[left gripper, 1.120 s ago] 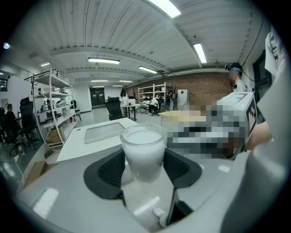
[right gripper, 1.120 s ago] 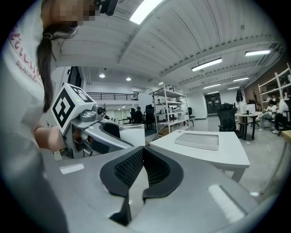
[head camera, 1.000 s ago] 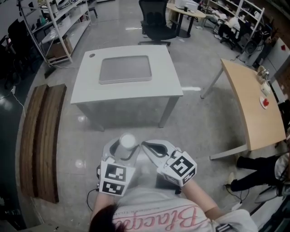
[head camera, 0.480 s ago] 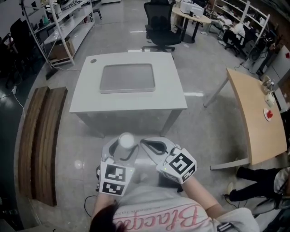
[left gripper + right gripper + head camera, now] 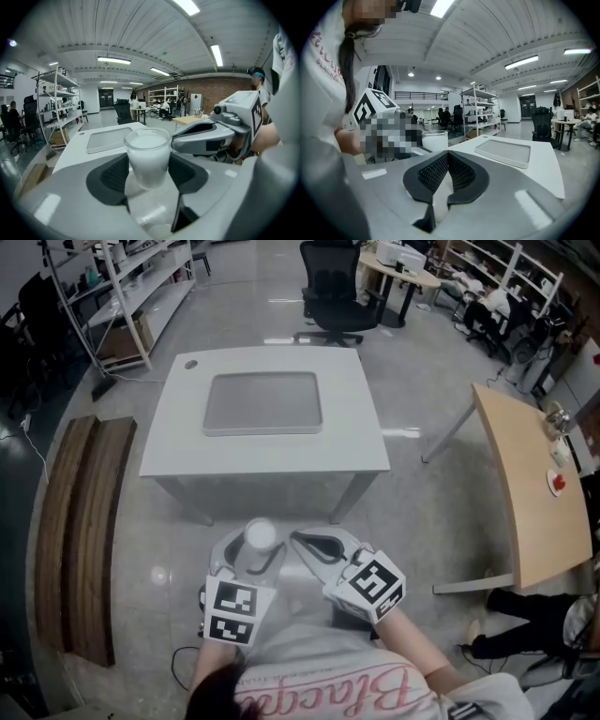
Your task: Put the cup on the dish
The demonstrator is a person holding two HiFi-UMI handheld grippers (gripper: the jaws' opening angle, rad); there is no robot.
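Left claw [image 5: 251,559] clasps frosted cup [image 5: 148,157]; right claw [image 5: 447,169] pinched closed; shirt script [image 5: 314,697] illegible.

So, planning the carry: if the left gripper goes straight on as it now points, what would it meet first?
Likely the white table, around its near edge, before the grey tray on it; depth is unclear. Nothing else shows beyond the held cup.

Bare floor [image 5: 412,512] lies open toward 12 o'clock up to the white counter [image 5: 356,427], whose top is free all around the shallow dish [image 5: 263,403]. Wooden planks [image 5: 84,521] line 9 o'clock; a wooden counter [image 5: 534,484] blocks 3 o'clock; a chair [image 5: 335,292] stands beyond.
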